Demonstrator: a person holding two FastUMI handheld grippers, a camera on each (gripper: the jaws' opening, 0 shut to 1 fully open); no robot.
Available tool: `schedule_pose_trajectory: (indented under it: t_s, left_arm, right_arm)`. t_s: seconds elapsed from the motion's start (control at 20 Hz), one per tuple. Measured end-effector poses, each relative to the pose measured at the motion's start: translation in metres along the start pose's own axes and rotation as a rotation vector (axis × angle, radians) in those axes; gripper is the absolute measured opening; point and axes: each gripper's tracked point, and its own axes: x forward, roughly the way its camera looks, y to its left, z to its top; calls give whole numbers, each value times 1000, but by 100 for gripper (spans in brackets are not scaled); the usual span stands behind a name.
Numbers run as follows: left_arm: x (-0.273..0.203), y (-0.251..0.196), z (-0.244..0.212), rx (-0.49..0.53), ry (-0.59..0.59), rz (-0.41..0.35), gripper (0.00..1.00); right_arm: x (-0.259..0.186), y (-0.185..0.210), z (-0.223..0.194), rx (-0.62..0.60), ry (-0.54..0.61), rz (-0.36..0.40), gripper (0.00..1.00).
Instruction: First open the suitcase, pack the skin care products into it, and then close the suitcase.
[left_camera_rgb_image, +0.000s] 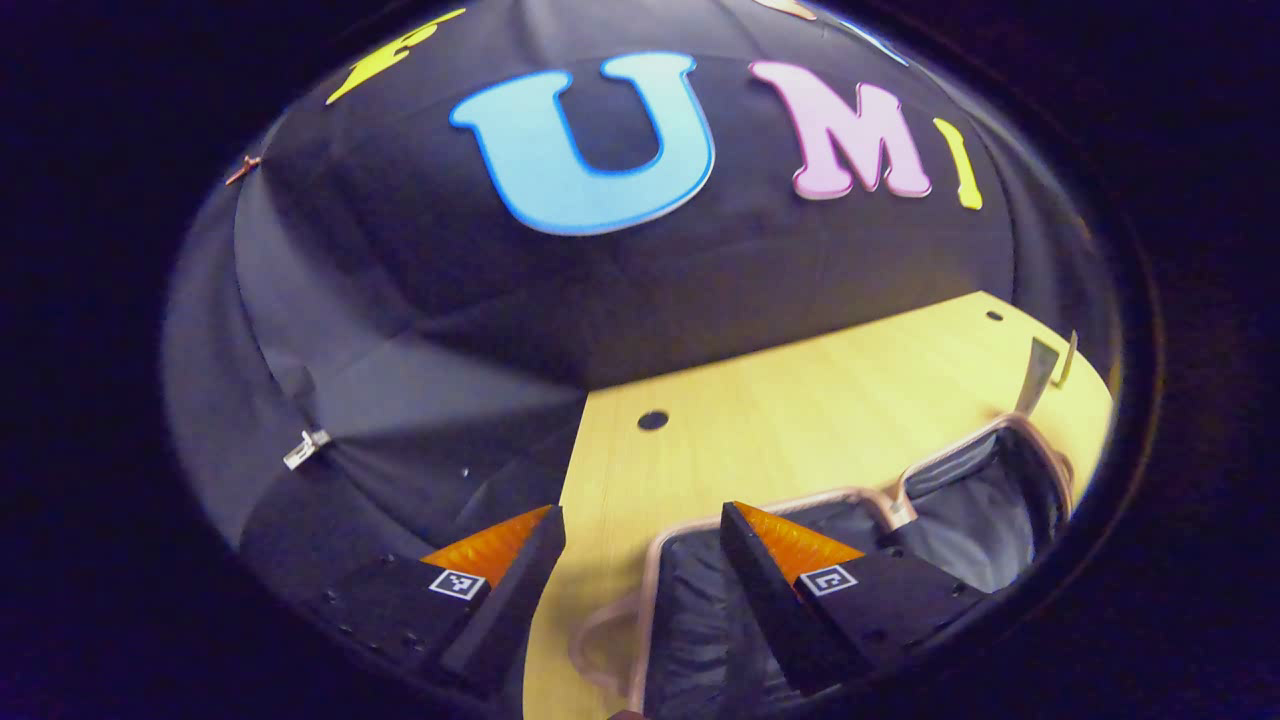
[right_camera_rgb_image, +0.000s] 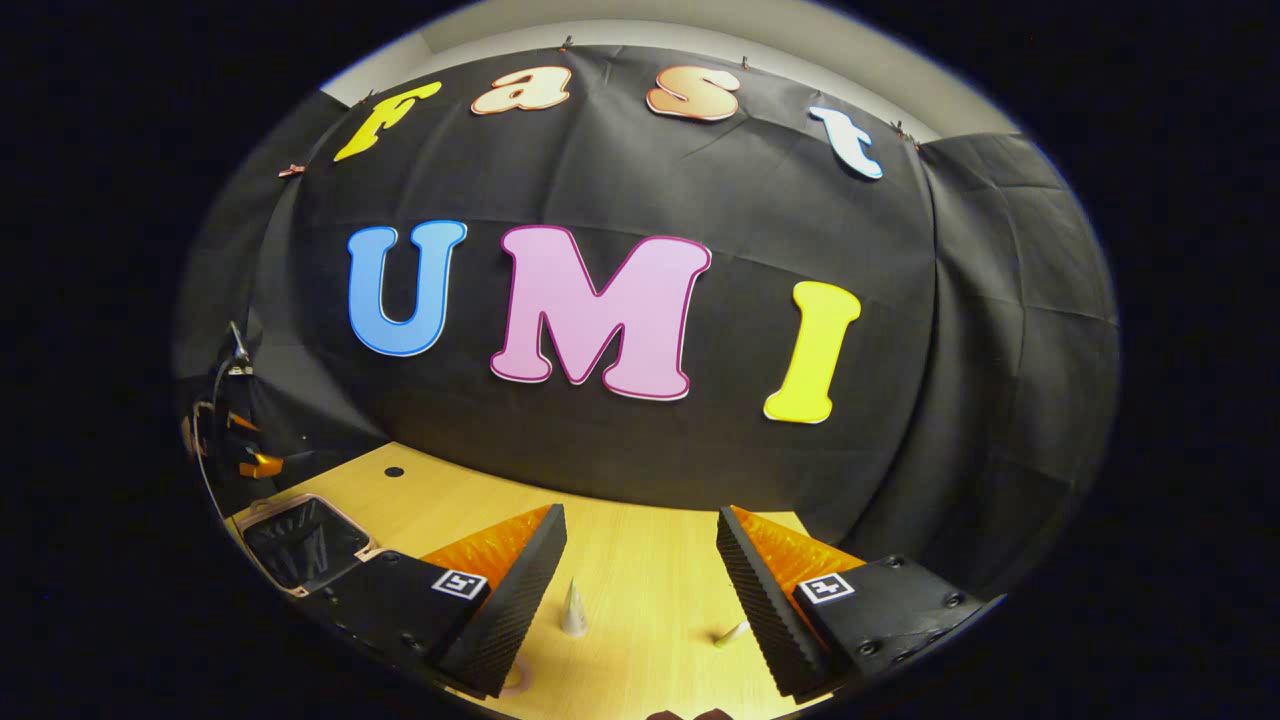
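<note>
Left tool (left_camera_rgb_image: 642, 530) hangs over the near-left part of the tabletop (left_camera_rgb_image: 800, 410), fingers wide apart, nothing between them. One finger sits over the tabletop's left edge, the other over the open suitcase (left_camera_rgb_image: 960, 520). In the left gripper view the suitcase lies flat and open on the light wood tabletop: dark fabric lining, pinkish metallic rim, two halves side by side with a rim bar between them. A curved handle (left_camera_rgb_image: 595, 650) sticks out from the near-left corner of the suitcase, lying on the wood. A small round hole (left_camera_rgb_image: 652, 420) in the tabletop sits beyond the tool, a second hole (left_camera_rgb_image: 993, 316) near the far right corner. A flat grey piece (left_camera_rgb_image: 1036, 375) stands upright just past the suitcase's far edge; can't tell what it is.

Right tool (right_camera_rgb_image: 641, 560) also spread open, empty, low over the tabletop. In the right gripper view two small skin care items lie on the wood between its fingers: a pale cone-shaped tube (right_camera_rgb_image: 572, 608) standing upright nearer one finger, and a small pale item (right_camera_rgb_image: 730, 632) lying just beside the other finger, neither touched. The suitcase shows far off to the side in that view, open, dark inside. Beyond it, the left tool and a cable appear, small and dim.
</note>
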Motion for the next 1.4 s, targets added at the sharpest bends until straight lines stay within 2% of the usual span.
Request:
schedule_pose_trajectory:
  t_s: [0.1, 0.25, 0.35, 0.5, 0.6, 0.7, 0.8, 0.95, 1.25, 1.4]
  left_arm:
    - [-23, -59, 59, -16, -122, -97, 98]
    - [-48, -166, 118, -75, -226, -310, 98]
    - [-59, -231, 132, -101, -240, -444, 97]
    - [-65, -316, 131, -100, -188, -566, 98]
    - [-64, -366, 118, -54, -146, -635, 98]
    - [-53, -402, 100, -24, -80, -659, 98]
    - [-32, -431, 83, -53, 28, -661, 98]
    - [15, -450, 56, -74, 148, -581, 98]
    - [96, -491, -6, -38, 334, -475, 98]
    - [113, -511, -19, -44, 395, -488, 97]
  right_arm:
    - [2, -12, 3, 3, -12, -27, 96]
    - [4, -23, 0, 16, -22, -24, 96]
    - [8, -29, -8, 10, -24, -5, 96]
    - [13, -39, -17, -7, -19, 31, 96]
    - [15, -45, -19, -18, -28, 56, 96]
    - [15, -45, -26, -28, -20, 102, 96]
    - [16, -45, -36, -44, -8, 148, 96]
    - [18, -54, -50, -37, 8, 193, 96]
    - [31, -89, -95, 7, 85, 201, 96]
    - [39, -105, -142, 18, 186, 196, 96]
